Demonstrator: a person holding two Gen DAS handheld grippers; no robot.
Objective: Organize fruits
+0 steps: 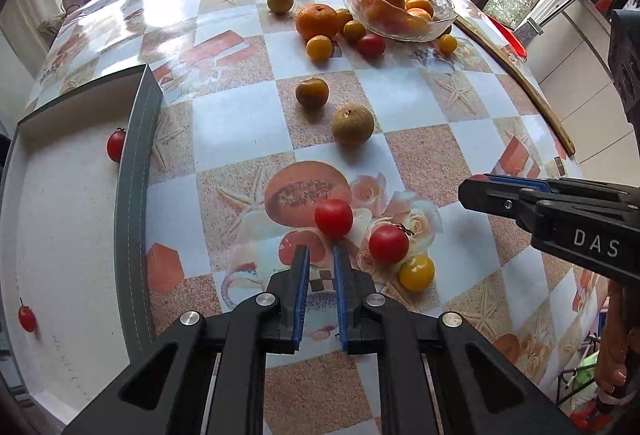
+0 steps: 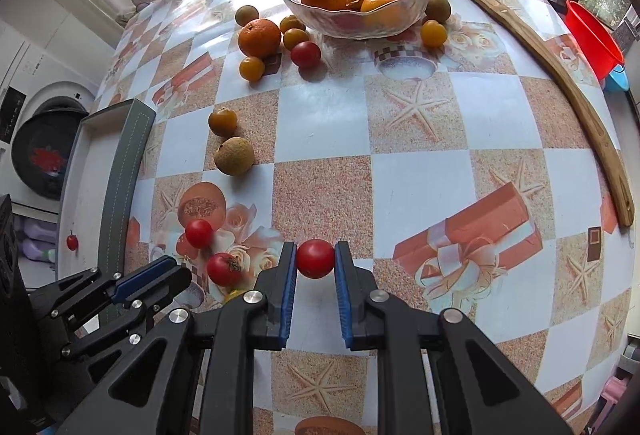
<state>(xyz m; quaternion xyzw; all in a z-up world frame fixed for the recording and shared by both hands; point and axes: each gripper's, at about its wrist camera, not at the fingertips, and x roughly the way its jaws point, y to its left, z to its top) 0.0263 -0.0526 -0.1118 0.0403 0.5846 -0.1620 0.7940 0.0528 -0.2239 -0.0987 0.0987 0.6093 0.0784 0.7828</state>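
Blue-padded left tongs [image 1: 321,251] hang nearest the lens, drawn in as far as they go with nothing between them, only printed worktop [image 1: 236,115] showing through the slim gap. Far left lies a white tray [image 1: 60,219] with a grey stitched rim, holding two small red tomatoes [image 1: 116,144]. Just beyond the left tongs' tips sits a loose red tomato [image 1: 333,217], with a second red one [image 1: 388,243] and a yellow one [image 1: 417,272] touching each other to its right. Farther back rest two brownish fruits [image 1: 352,125], then a big orange [image 1: 317,21] among small yellow fruits. Right of these stands a glass bowl [image 1: 440,11] holding oranges. Right tongs [image 2: 315,259] are clamped on a red cherry tomato [image 2: 315,258], pads pressing both its sides.
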